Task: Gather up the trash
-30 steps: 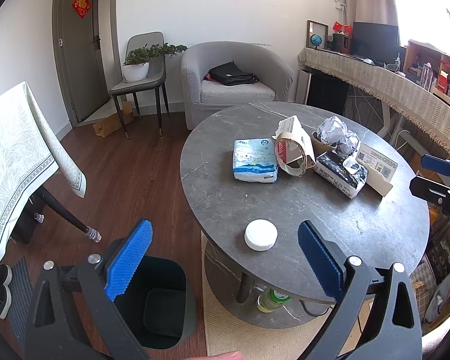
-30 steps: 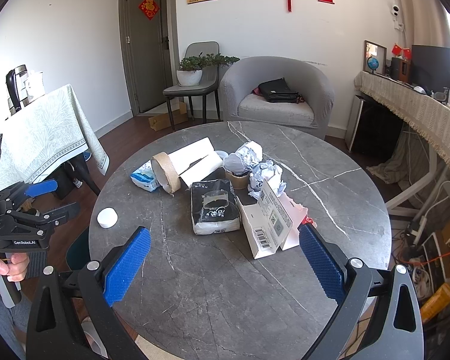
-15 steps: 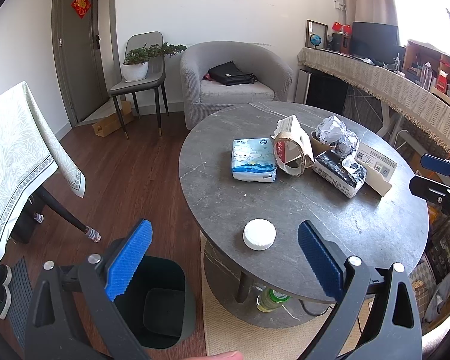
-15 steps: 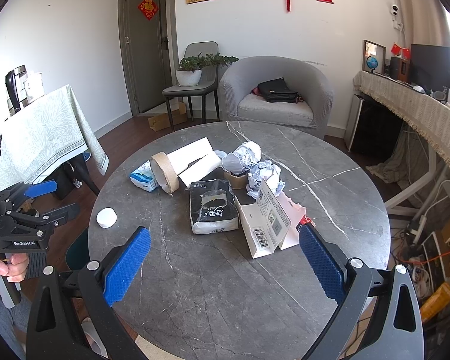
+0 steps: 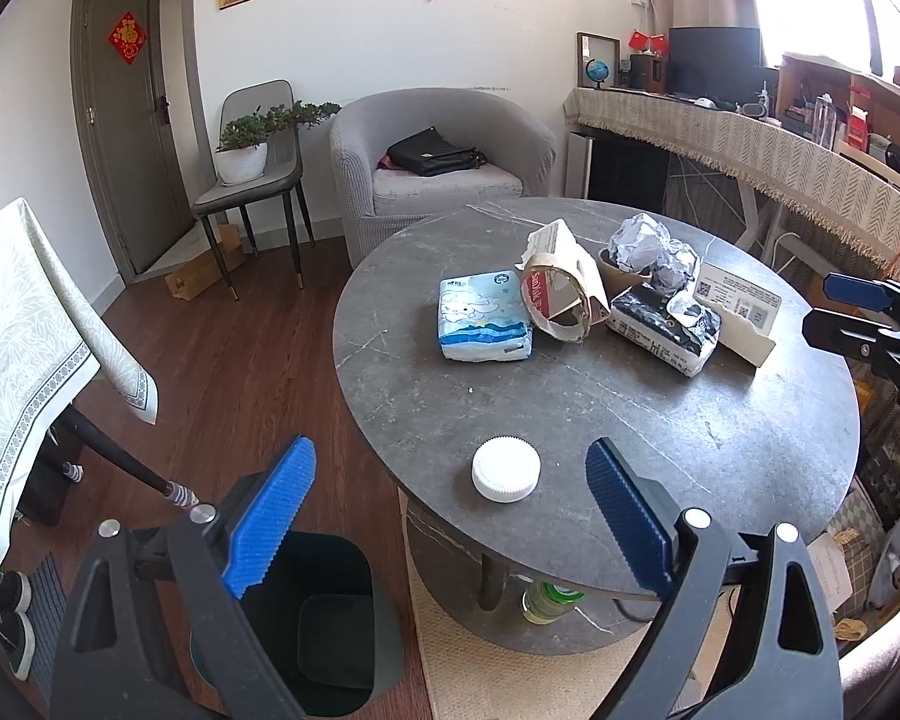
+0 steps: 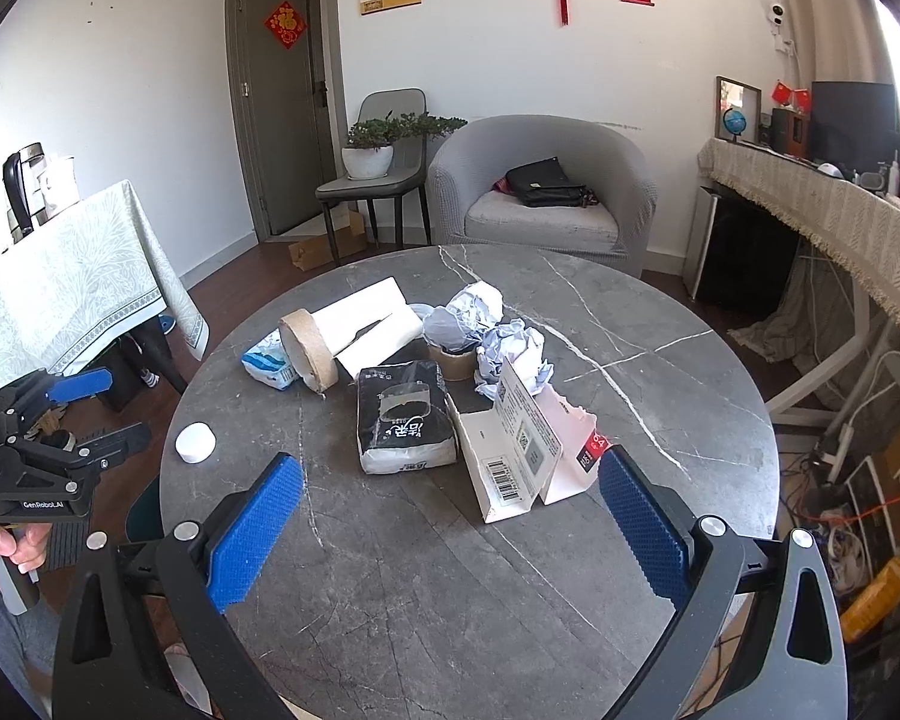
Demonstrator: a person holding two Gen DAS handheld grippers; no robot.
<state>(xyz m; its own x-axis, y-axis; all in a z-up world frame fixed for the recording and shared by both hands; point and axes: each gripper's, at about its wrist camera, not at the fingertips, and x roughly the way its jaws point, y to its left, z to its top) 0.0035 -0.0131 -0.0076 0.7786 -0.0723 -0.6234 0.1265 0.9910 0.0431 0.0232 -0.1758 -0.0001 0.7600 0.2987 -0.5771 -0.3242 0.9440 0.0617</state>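
While nothing is gripped yet, our left gripper (image 5: pixel 450 492) is closing its wide jaws around the white cap (image 5: pixel 506 468) at the tabletop's (image 5: pixel 720 438) near edge, pads not touching it; the bin (image 5: pixel 324 630) on the floor below looks empty.

From the right wrist view, our right gripper (image 6: pixel 450 516) hangs wide and empty over the tabletop, near the carton (image 6: pixel 510 450). Black tissue pack (image 6: pixel 403 417), crumpled paper (image 6: pixel 513 354) and tape roll (image 6: pixel 309 350) lie uncollected.

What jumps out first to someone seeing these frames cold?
The clutter heaped mid-table: a black tissue pack, crumpled paper, an opened white carton and a tape roll on the round grey table. A lone white cap sits near the table's edge, in front of the left claw, which is closing with nothing between its pads.
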